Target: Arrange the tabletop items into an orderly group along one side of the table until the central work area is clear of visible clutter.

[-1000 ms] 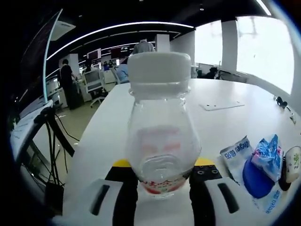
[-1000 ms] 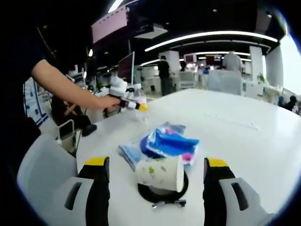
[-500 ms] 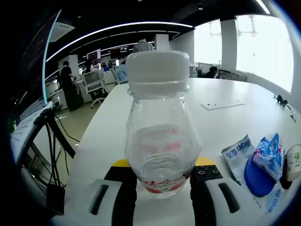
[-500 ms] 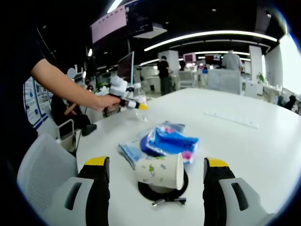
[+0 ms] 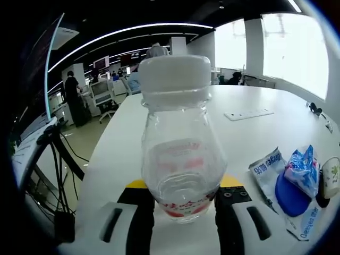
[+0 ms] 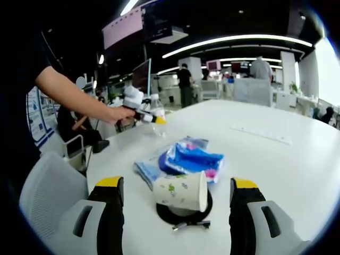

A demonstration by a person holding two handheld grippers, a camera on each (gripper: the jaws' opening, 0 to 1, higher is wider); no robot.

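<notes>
A clear plastic bottle with a white cap stands upright between the jaws of my left gripper, which is shut on its lower body. In the right gripper view the same gripper, held by a person's hand, grips the bottle near the table's far left edge. My right gripper is open. A paper cup lies on its side between its jaws, touching neither, on top of a black cable coil. Blue snack packets lie just beyond the cup. Those packets and the cup also sit at the right of the left gripper view.
A white power strip lies farther out on the white table. A grey chair stands at the table's near left edge. Desks, monitors and people fill the office behind.
The left gripper view has shifted a little, with the bottle still gripped. The right gripper and the cup have stayed in place.
</notes>
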